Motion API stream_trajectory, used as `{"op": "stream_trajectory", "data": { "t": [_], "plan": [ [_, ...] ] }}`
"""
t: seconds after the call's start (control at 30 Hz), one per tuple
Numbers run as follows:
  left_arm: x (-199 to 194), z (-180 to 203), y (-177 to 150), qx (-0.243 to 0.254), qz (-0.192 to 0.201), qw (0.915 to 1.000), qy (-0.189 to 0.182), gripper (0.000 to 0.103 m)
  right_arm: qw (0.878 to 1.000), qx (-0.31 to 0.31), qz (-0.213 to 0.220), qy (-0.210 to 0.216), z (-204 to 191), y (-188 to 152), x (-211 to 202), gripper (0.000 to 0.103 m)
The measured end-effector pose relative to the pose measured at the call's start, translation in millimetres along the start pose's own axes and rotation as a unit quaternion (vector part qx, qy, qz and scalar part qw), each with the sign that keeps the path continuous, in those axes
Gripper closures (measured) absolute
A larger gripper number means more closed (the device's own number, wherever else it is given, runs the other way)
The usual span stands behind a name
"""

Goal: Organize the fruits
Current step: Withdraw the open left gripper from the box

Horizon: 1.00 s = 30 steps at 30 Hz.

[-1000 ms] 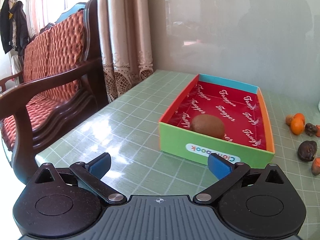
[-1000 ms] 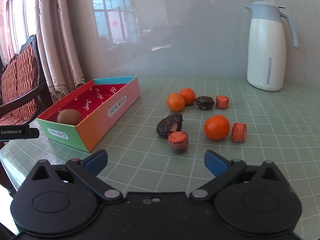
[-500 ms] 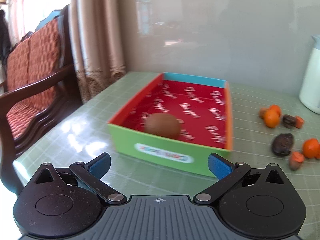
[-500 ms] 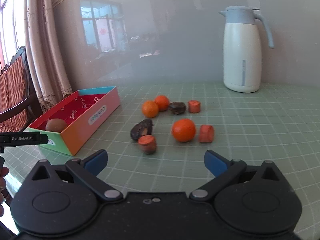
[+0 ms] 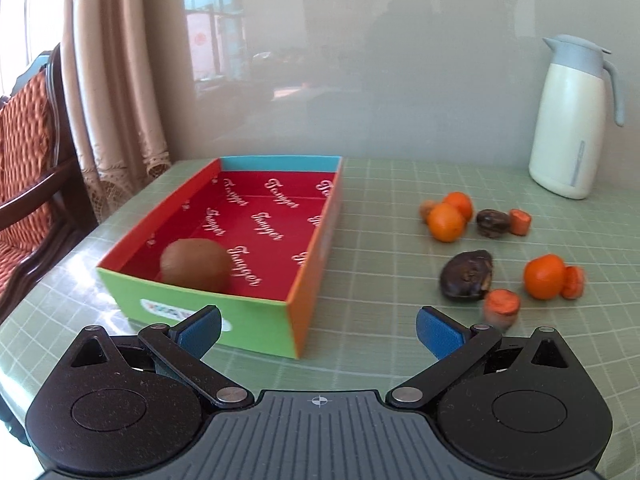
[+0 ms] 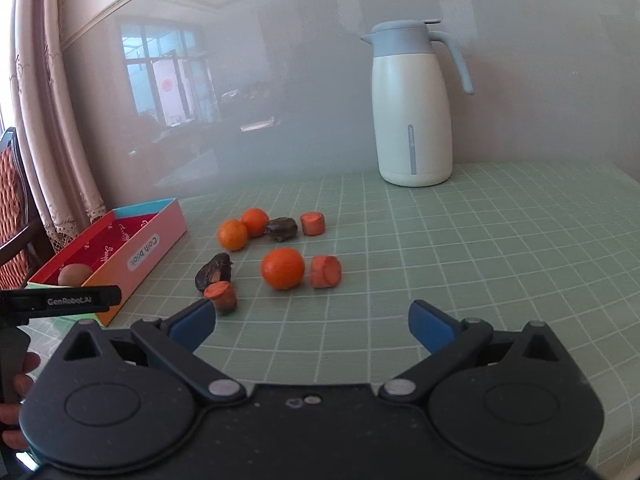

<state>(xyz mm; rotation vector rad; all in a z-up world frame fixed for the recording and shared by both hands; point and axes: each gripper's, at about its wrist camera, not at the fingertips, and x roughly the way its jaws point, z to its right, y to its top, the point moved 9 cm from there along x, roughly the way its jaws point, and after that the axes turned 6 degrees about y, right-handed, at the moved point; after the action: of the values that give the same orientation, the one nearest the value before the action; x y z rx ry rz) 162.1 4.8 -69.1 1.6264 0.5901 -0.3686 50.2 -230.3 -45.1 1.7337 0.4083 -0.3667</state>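
**One fruit boxed, the rest waiting**

Inside the shallow cardboard box with red lining (image 5: 256,216), near its green front wall, lies one brown kiwi (image 5: 195,265). To the right of the box, on the green checked desk (image 6: 460,248), three oranges (image 6: 283,268), two dark shrivelled fruits (image 5: 467,275) and orange cut chunks (image 6: 325,271) remain loose. Left hand-held gripper (image 5: 319,328) and right hand-held gripper (image 6: 312,324) both gape wide, empty. Most sorting seems undone.
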Motion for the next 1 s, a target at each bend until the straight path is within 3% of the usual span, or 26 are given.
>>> {"op": "stream_trajectory", "data": {
  "t": [1.0],
  "plan": [
    [3,-10,-4,-0.005,-0.006,0.9999,0.009,0.000,1.000,-0.004,-0.003,0.005,-9,0,7,0.000]
  ]
}}
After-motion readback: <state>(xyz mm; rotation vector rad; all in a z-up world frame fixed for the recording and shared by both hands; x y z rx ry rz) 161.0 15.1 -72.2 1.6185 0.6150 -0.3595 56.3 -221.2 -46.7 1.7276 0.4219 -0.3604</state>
